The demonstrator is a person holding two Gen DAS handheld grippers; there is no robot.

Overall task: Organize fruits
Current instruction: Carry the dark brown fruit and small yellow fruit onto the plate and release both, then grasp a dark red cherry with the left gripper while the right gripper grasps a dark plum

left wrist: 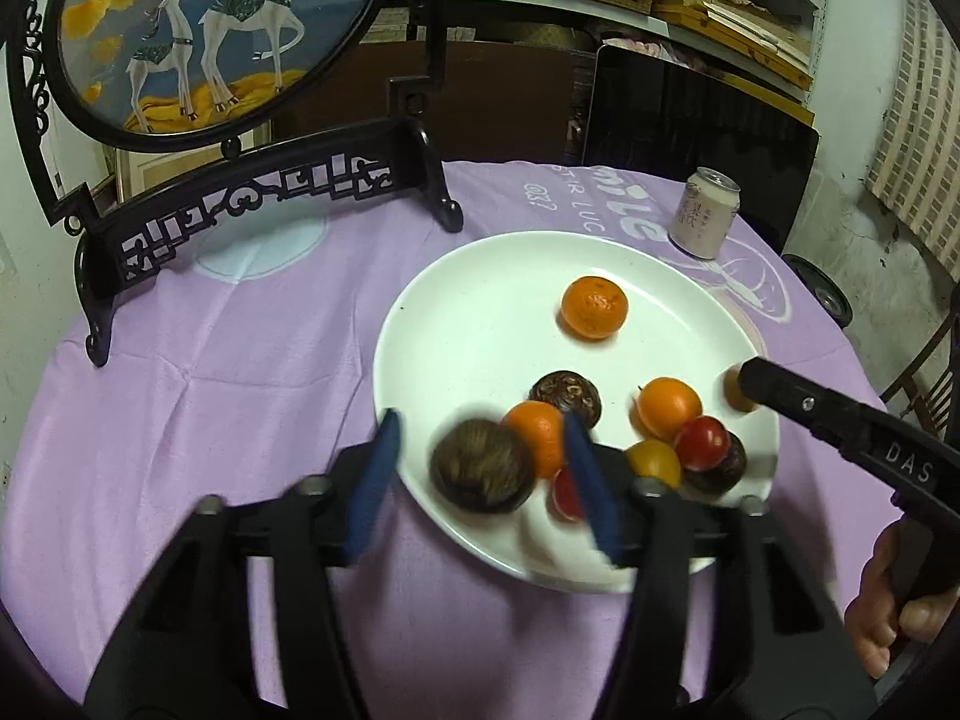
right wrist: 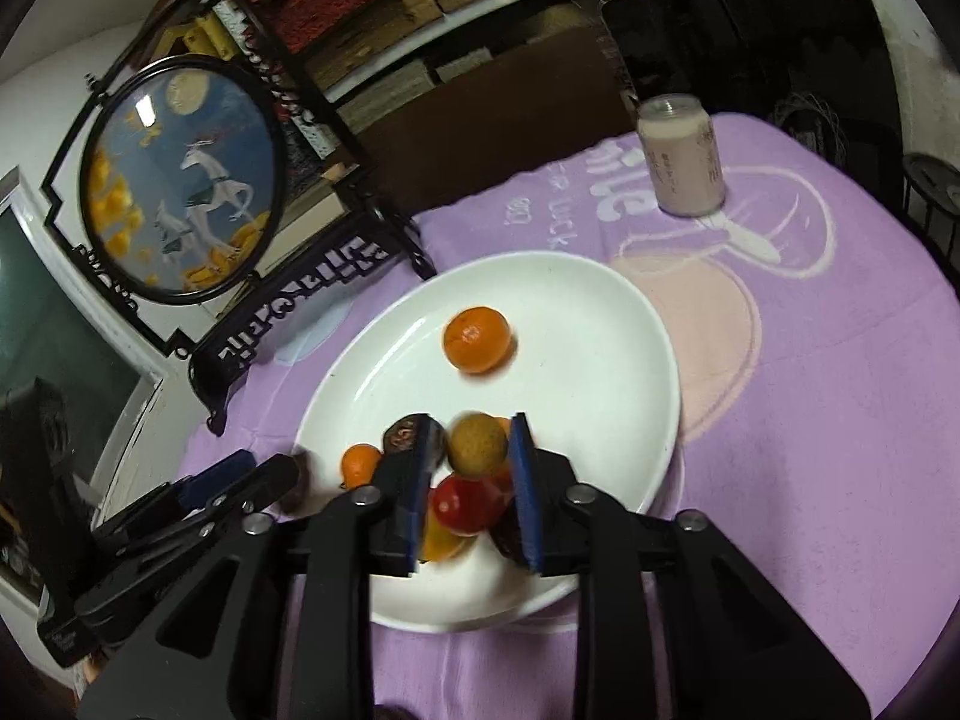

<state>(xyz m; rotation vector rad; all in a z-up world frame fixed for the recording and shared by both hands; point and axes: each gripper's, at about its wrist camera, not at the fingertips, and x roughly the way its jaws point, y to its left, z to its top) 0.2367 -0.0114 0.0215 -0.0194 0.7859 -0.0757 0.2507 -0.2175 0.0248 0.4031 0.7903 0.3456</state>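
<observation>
Both grippers hover over a white plate of fruit on a purple tablecloth.

The left wrist view alone shows a hand gripping the right tool; the right wrist view alone shows a green board at left. The left gripper stands parted, a blurred brown fruit between its pads, contact unclear. The right gripper is slightly open, a yellow-brown fruit in the gap, apparently ungripped. One orange sits apart; the other fruits cluster at the near rim, partly hidden by fingers. A can and a deer screen stand behind.
</observation>
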